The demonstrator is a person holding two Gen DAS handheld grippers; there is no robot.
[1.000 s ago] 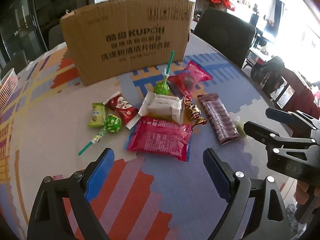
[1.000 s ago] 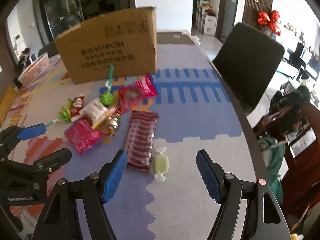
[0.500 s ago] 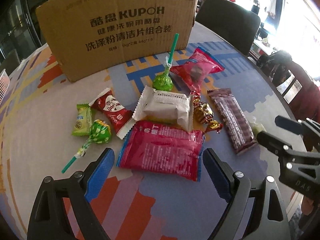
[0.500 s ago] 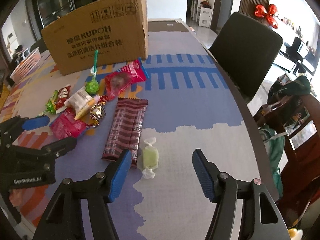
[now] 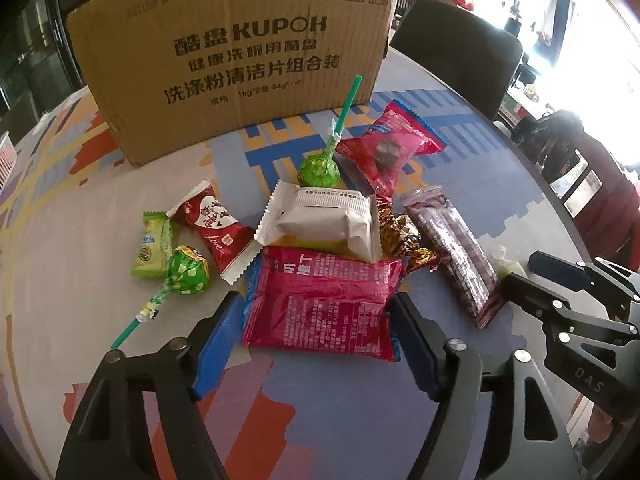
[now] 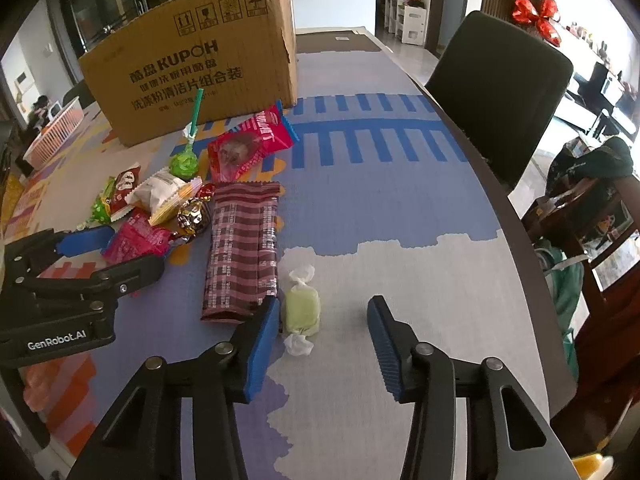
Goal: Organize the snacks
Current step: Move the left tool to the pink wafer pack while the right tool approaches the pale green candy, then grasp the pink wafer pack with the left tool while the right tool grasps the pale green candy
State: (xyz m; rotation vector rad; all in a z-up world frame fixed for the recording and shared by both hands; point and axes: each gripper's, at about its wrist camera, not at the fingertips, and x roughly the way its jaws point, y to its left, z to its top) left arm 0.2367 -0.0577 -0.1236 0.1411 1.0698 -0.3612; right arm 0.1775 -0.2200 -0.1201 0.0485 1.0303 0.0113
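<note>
My left gripper [image 5: 316, 332] is spread wide around the flat crimson foil snack packet [image 5: 320, 304], its blue pads beside each short edge. I'd lower it, then close evenly. My right gripper [image 6: 322, 330] gapes too, with the pale green twist-wrapped candy [image 6: 301, 309] touching its left pad; I'd centre it first. The brown cardboard box [image 5: 236, 52] stands behind.

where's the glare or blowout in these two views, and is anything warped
Left wrist view: the window at upper right is blown out white, and the cardboard box bulges from fisheye distortion. Right wrist view: evenly lit, the table edge curves strongly, and the pale green candy stays sharp.
</note>
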